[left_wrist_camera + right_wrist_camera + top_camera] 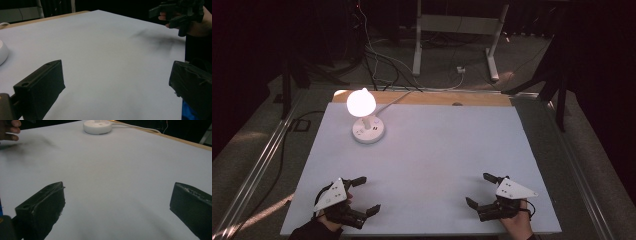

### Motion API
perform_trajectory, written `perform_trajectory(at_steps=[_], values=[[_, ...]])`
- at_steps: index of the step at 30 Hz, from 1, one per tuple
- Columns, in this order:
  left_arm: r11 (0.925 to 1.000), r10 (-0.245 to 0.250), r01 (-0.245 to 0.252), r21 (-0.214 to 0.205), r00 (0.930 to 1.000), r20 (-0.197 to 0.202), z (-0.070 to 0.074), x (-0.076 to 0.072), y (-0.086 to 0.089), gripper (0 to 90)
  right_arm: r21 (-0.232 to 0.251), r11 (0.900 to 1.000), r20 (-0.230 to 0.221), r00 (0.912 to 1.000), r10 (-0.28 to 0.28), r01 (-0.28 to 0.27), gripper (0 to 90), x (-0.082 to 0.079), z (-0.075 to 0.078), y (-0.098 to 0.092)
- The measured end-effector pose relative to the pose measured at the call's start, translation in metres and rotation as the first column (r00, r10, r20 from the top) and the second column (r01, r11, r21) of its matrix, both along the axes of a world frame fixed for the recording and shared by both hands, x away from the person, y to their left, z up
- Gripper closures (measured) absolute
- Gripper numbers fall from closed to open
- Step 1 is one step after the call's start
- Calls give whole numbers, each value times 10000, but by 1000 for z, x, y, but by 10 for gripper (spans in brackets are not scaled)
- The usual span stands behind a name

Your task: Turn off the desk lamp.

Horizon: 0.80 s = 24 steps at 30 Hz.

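Fig.: start pose w/ a lit desk lamp (364, 117) at the far left of the white table (437, 165); both tools near the front edge, well apart from it and from each other. Left gripper (366, 196) stands w/ jaws spread wide, nothing btwn them; the left gripper view confirms bare tabletop in the gap. Right gripper (477, 190) likewise spread and empty, bare tabletop btwn its jaws in the right gripper view. The lamp consists of a round white base (369, 132) flat on the table, a short stem and a glowing mushroom-shaped shade (361, 101); a white cord (394, 101) leaves the base toward the back edge. Handling, as judged: base prob. weighted enough to keep the unit upright, the rest light plastic, stiff and smooth, so pads may slip on the curved rim. Shade looks thin and may be warm (it is lit), so a poor place to clamp. Best hold is likely the stem just above the base, or the base rim taken across its width w/ jaws near level. Small marks on the base top (buttons or sockets, too small to tell) suggest a light press from above rather than a grip. The cord limits travel: a drag or lift could tug it taut and tip the lamp.
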<state>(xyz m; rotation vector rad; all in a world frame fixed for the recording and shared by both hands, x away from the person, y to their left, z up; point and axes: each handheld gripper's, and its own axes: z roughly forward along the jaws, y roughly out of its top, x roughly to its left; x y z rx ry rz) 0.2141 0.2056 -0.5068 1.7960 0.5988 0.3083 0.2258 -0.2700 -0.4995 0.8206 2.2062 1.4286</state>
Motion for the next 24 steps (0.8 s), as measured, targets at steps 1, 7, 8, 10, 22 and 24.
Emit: perform_trajectory(at_steps=[1, 7, 8, 10, 22, 24], values=[[10000, -34, 34, 40, 10000, -8, 0, 0, 0, 6, -35, 10000, 19, 10000, -15, 15, 0, 0, 0, 0], [9999, -113, 113, 78, 9999, 35, 0, -1, -1, 6, 42, 10000, 60, 10000, -26, 26, 0, 0, 1, 0], [9999, -113, 113, 78, 9999, 35, 0, -1, -1, 6, 42, 10000, 60, 10000, -26, 26, 0, 0, 1, 0], [9999, -120, 120, 68, 9999, 42, 1, -1, -1, 6, 61, 10000, 74, 10000, -31, 31, 0, 0, 1, 0], [9965, -824, 825, 98, 9965, -103, 9, -2, -7, 6, 304, 9995, 203, 9998, -57, 50, 0, -3, 4, 0], [9965, -836, 836, 80, 9965, -82, 11, -2, -8, 6, 405, 9992, 220, 9997, -54, 45, 0, -4, 5, 0]])
